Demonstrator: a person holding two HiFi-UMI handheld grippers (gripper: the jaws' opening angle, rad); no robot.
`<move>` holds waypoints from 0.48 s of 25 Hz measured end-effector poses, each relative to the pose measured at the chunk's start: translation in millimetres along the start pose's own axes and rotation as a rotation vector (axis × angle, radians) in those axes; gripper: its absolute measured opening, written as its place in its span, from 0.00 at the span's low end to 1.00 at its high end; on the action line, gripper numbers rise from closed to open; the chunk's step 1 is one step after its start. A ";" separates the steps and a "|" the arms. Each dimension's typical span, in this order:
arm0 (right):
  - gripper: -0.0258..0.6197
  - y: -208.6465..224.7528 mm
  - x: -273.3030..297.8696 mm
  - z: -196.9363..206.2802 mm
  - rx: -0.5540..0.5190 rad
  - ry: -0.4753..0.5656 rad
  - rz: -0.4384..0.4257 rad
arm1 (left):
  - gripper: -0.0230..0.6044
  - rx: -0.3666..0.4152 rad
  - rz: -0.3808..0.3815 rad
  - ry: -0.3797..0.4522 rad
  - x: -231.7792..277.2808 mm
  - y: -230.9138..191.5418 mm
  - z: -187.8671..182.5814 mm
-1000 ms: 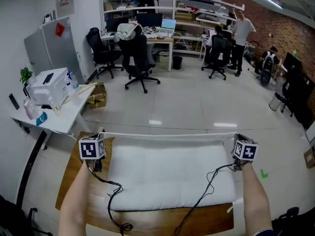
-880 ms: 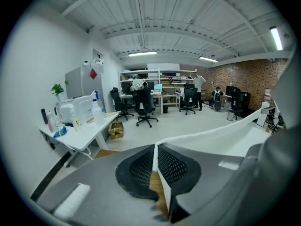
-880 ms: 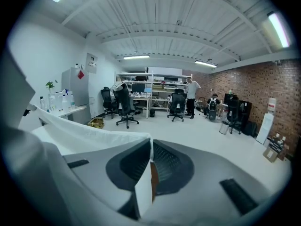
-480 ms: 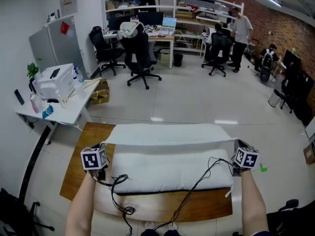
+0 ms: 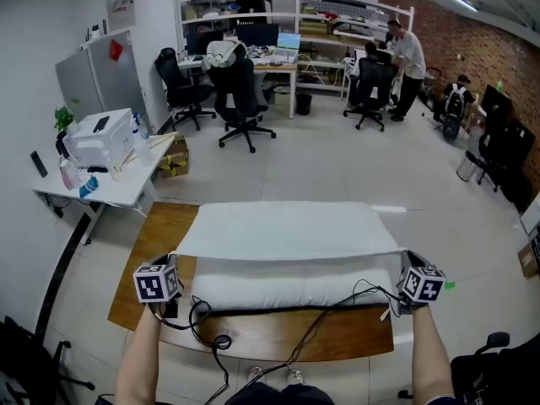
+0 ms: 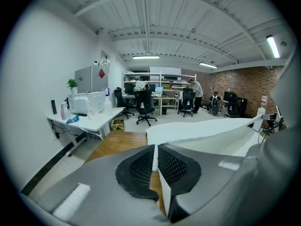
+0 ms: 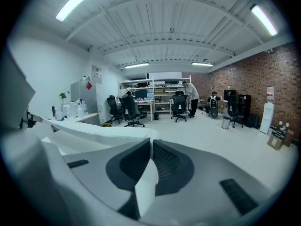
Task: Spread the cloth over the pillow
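A white cloth hangs stretched flat above a white pillow that lies on a wooden table. My left gripper is shut on the cloth's near left corner; in the left gripper view the white edge sits pinched between the dark pads, and the cloth runs away to the right. My right gripper is shut on the near right corner; in the right gripper view a fold of cloth is clamped between the pads. The far part of the pillow is hidden under the cloth.
Black cables trail from both grippers across the table's near edge. A white desk with a printer stands at the left. Office chairs, desks and shelves fill the back of the room, where people stand or sit.
Both grippers have drawn toward me with the cloth held between them. The cloth now spreads flat over the pillow's far part, where before only its edge was taut along the far side.
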State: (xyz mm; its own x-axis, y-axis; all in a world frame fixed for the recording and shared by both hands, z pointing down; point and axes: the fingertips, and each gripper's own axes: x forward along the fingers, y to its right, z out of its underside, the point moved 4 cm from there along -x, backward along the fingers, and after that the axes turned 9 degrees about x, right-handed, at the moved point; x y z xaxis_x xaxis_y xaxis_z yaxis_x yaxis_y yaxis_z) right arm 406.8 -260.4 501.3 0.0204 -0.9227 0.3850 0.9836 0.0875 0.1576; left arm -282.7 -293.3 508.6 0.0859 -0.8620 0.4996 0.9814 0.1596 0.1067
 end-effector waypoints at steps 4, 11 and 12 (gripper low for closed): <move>0.09 6.3 -21.3 20.4 -0.009 -0.012 -0.007 | 0.06 -0.001 0.001 -0.002 -17.6 5.6 19.9; 0.09 13.7 -43.0 53.1 -0.009 -0.064 -0.007 | 0.06 0.010 0.013 -0.033 -42.4 14.1 50.8; 0.09 15.8 -43.5 58.2 -0.001 -0.071 -0.003 | 0.06 0.019 0.013 -0.042 -44.7 16.2 56.3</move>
State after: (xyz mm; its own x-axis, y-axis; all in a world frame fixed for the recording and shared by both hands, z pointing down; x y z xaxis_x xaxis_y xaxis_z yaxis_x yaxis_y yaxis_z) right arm 411.0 -197.0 540.0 0.0049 -0.8941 0.4479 0.9839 0.0844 0.1575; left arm -280.3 -225.0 536.4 0.0914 -0.8390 0.5363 0.9768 0.1803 0.1156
